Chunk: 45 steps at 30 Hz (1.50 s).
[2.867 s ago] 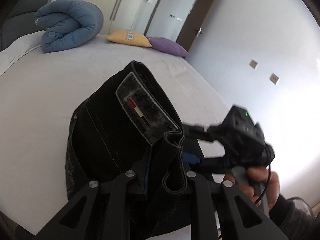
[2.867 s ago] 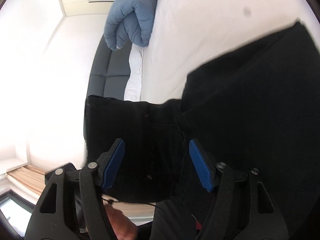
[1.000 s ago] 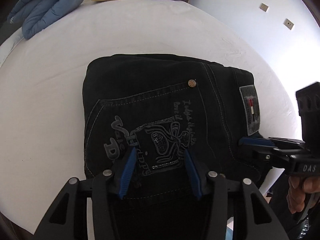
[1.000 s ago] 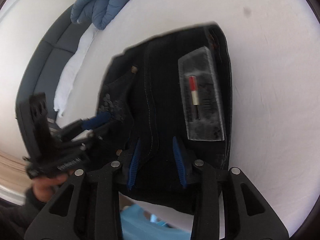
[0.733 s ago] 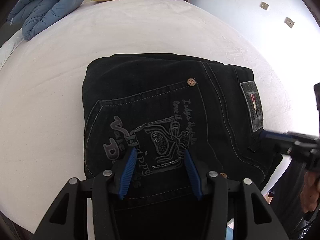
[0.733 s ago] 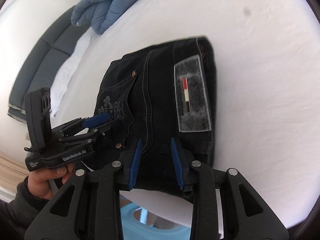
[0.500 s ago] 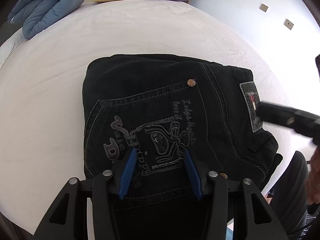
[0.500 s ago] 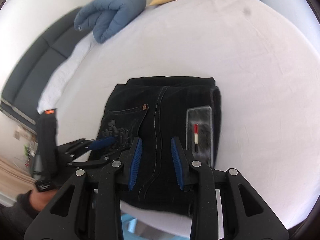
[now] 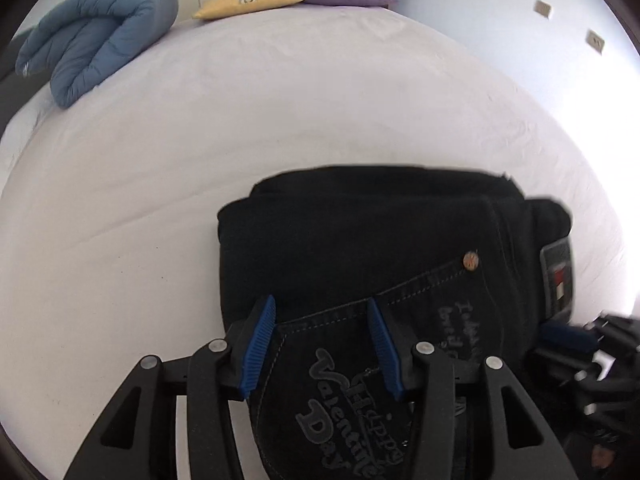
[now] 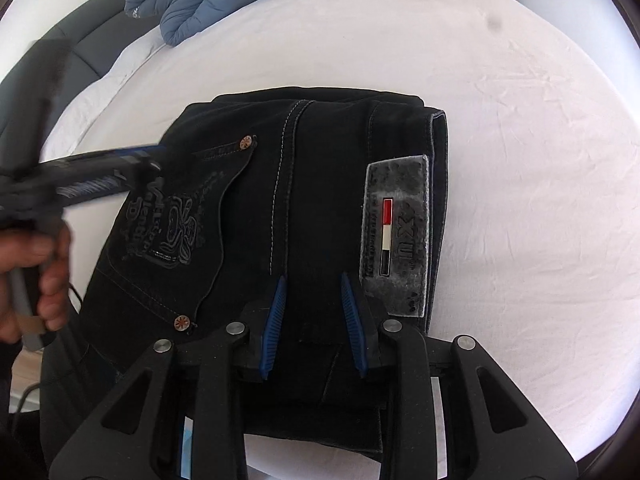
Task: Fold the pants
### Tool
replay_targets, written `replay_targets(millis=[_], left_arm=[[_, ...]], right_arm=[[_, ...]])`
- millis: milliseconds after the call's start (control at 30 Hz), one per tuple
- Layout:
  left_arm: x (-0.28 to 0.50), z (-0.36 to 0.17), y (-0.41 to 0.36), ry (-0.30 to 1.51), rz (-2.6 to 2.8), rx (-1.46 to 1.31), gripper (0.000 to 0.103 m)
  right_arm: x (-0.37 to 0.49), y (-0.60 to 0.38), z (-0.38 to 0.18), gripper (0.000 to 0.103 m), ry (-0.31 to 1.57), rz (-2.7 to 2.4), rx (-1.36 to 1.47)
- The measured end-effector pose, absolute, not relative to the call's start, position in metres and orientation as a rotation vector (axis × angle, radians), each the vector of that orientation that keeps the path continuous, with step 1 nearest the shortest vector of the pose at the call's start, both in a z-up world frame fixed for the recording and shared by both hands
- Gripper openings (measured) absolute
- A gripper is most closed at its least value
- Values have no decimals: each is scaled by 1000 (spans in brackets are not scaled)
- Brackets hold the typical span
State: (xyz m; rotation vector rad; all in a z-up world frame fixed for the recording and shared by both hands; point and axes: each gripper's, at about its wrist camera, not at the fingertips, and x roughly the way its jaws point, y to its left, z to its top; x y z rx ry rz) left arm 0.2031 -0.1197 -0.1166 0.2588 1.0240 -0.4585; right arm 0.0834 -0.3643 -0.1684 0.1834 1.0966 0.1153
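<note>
1. The left gripper (image 9: 322, 344) hangs with its jaws partly apart over the printed back pocket of the pants (image 9: 384, 248); nothing sits between the blue pads and they press on no cloth.
2. The right gripper (image 10: 314, 320) has narrower but parted jaws above the waistband beside the grey label patch (image 10: 396, 236), holding nothing.
3. A second ago both grippers sat lower over the denim; now both have drawn back, and the left one appears blurred in the right wrist view.
4. The pants lie as a compact folded rectangle at the near edge of the bed (image 10: 540, 160), well apart from the blue duvet (image 9: 96, 40) at the far end.
5. The fold looks finished.
</note>
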Motion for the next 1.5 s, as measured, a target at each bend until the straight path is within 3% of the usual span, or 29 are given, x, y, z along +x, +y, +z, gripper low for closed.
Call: replay_targets(millis=[367, 600, 733, 1100, 1167, 1233, 1267, 1300, 1333, 1500], left_arm=[[99, -119, -93, 906, -422, 349, 52], [75, -124, -80, 895, -397, 319, 52], [62, -122, -88, 867, -387, 373, 53], [66, -133, -86, 837, -415, 339, 53], [70, -120, -79, 879, -418, 297, 55], [72, -107, -67, 886, -408, 245, 65], [73, -99, -60, 870, -403, 212, 76], [75, -92, -52, 854, -397, 176, 90], [81, -88, -44, 855, -394, 134, 96], [126, -97, -21, 960, -404, -26, 99]], right_arm=[[91, -355, -176, 27, 1101, 95, 181], [87, -359, -157, 28, 1114, 103, 304], [67, -347, -159, 28, 1105, 111, 203], [52, -327, -186, 28, 884, 144, 25], [58, -335, -173, 29, 935, 159, 115], [55, -358, -150, 29, 916, 197, 310], [49, -366, -140, 32, 874, 200, 347], [45, -375, -131, 51, 835, 188, 362], [43, -384, -125, 72, 812, 169, 374], [65, -434, -145, 75, 896, 160, 585]])
